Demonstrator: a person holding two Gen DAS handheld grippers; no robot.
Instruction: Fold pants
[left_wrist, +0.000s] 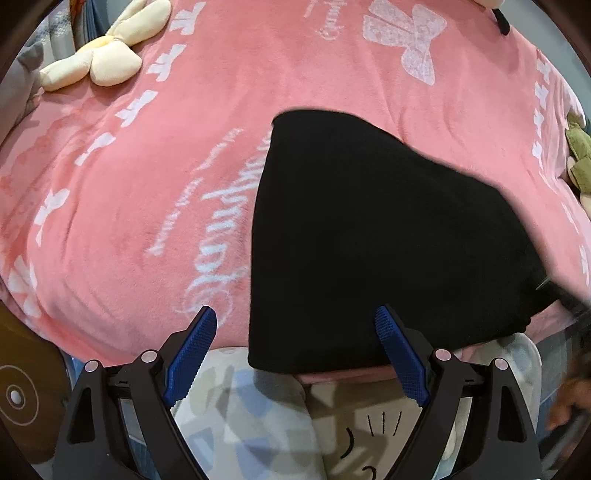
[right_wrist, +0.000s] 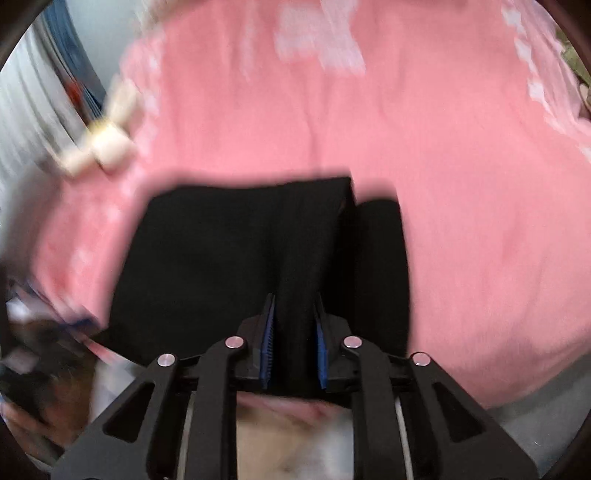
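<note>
Pink fleece covers the bed (left_wrist: 155, 177), a blanket with white bows and looping white script woven across it. On it, toward the near edge, lie the black pants (left_wrist: 369, 240), folded into a thick, roughly square pad whose front hem hangs just over the side of the bed. In the right wrist view the pants (right_wrist: 236, 258) show a lower layer peeking out on the right, with a thin slit of pink between it and the top layer.

The left tongs (left_wrist: 295, 350) are spread wide with nothing between them, the blue ribbed pads (left_wrist: 192, 354) hovering at the near edge of the bed; the right-hand pad sits in front of the pants' hem, but I cannot tell whether it touches. Below them are the person's legs in pale patterned trousers (left_wrist: 258, 417).

The right tongs (right_wrist: 294, 339) stand narrow, with a ridge of the black cloth running up between the two blue pads (right_wrist: 269, 343); the pads lie close against the fabric on both sides, gripping it at the near hem. This view is blurred.

A cream stuffed toy (left_wrist: 107, 48) with long floppy ears lies at the far left corner of the bed, well apart from the pants, and a green plush thing (left_wrist: 580, 155) sits at the right edge.
</note>
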